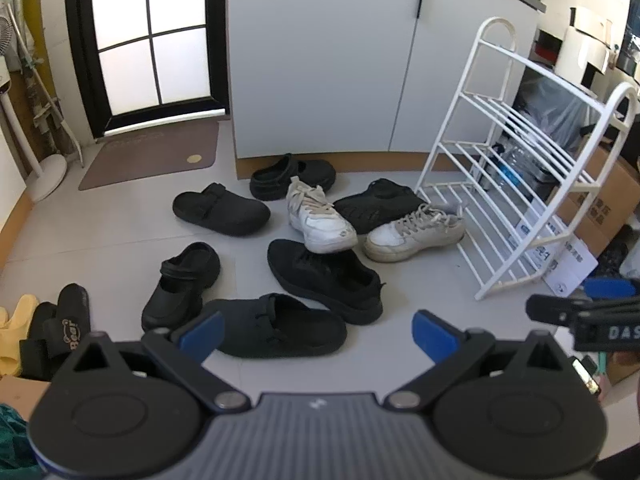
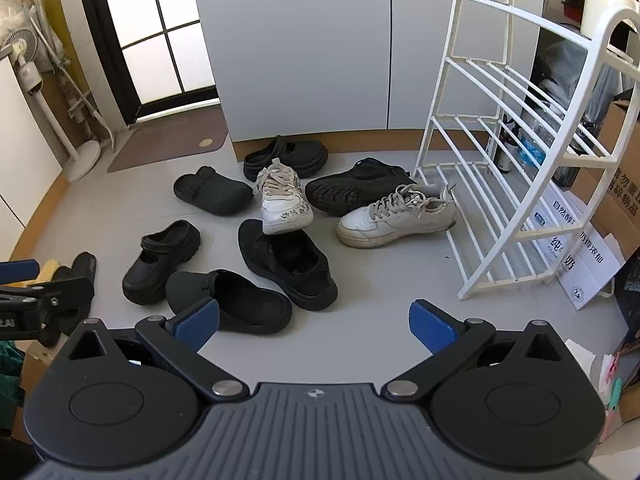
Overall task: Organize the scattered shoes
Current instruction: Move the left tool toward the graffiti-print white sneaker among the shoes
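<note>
Pale grey floor tiles (image 1: 100, 240) run up to a white cabinet (image 1: 320, 60) and a dark-framed glass door with a brown doormat (image 1: 152, 156) in front, so yeah, we're looking at an entryway with shoes all over the place. Readable stuff first: one of the black slides (image 1: 72, 320) at the far left has "Bear" printed on the strap, the other gripper's body poking into the left wrist view shows "DAS", and the cardboard boxes (image 2: 580, 256) behind the white shoe rack (image 2: 500, 160) carry Chinese print we can't fully make out. Our left gripper (image 1: 316, 334) has its blue pads spread wide with nothing between them, hanging just above a black slip-on (image 1: 280, 328) that lies right ahead of its fingertips. Our right gripper (image 2: 314, 326) is spread wide too, over bare floor, with a black mesh sneaker (image 2: 288, 264) just beyond and to the left. Farther out sit two white lace-up sneakers (image 2: 396, 216), one propped on the mesh sneaker's toe, plus black clogs (image 1: 180, 284) and another black sneaker (image 2: 356, 184) tipped on its side near the rack's foot. All rack shelves we can see are bare.
</note>
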The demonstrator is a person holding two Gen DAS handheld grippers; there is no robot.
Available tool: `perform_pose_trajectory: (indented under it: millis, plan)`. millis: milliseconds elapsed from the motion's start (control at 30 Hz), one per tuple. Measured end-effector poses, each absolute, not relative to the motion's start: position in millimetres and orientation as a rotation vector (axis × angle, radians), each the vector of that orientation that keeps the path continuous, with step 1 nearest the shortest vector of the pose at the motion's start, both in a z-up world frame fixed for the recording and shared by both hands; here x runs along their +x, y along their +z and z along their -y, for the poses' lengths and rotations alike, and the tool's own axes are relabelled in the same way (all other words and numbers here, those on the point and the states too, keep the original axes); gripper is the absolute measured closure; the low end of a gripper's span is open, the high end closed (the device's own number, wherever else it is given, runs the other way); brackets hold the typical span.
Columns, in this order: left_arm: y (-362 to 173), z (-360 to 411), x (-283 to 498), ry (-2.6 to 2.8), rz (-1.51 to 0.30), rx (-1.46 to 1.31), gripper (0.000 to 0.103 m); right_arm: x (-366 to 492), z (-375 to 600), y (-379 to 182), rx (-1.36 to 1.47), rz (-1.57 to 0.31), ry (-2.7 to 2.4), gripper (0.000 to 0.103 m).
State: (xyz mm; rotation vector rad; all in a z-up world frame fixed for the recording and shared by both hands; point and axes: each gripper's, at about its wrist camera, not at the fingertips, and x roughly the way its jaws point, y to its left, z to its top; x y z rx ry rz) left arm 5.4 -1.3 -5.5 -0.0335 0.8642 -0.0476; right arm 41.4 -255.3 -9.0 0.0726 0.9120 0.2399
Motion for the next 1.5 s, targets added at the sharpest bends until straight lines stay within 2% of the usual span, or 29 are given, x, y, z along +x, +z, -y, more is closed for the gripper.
perform_pose_trajectory:
  millis: [1067,1500]
  plan:
    - [3,-7,28,-0.124,-0.819,-0.085,0.002,51,277,-5,0.094,-0.891,0.242,0.000]
    - [-9,-7,69,-0.164,-0.838,-0.083,0.007,70,278,-6,0.141,-0.903,0.196,0.000]
